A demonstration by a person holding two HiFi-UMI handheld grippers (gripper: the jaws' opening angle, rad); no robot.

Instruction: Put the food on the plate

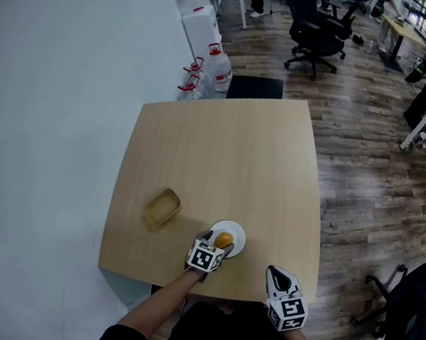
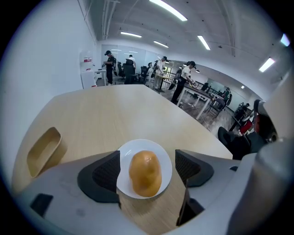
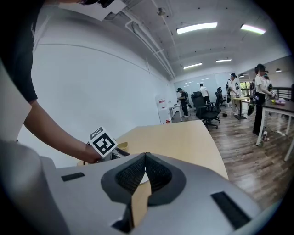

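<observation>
An orange-brown bread roll (image 2: 145, 173) lies on a small white plate (image 2: 166, 158) near the table's front edge; the head view shows the same roll (image 1: 223, 241) and plate (image 1: 236, 235). My left gripper (image 2: 146, 169) hangs just above and behind it, open, with a jaw on either side of the roll and not touching it. In the head view the left gripper (image 1: 208, 252) is at the plate's near side. My right gripper (image 1: 280, 277) is shut and empty at the front edge, right of the plate; in its own view the right gripper (image 3: 145, 170) has its pads pressed together.
An empty tan oblong bowl (image 1: 162, 206) sits left of the plate, also the bowl (image 2: 43, 150) in the left gripper view. The light wooden table (image 1: 230, 152) stands against a white wall. Water jugs (image 1: 216, 66), office chairs and people are beyond the far edge.
</observation>
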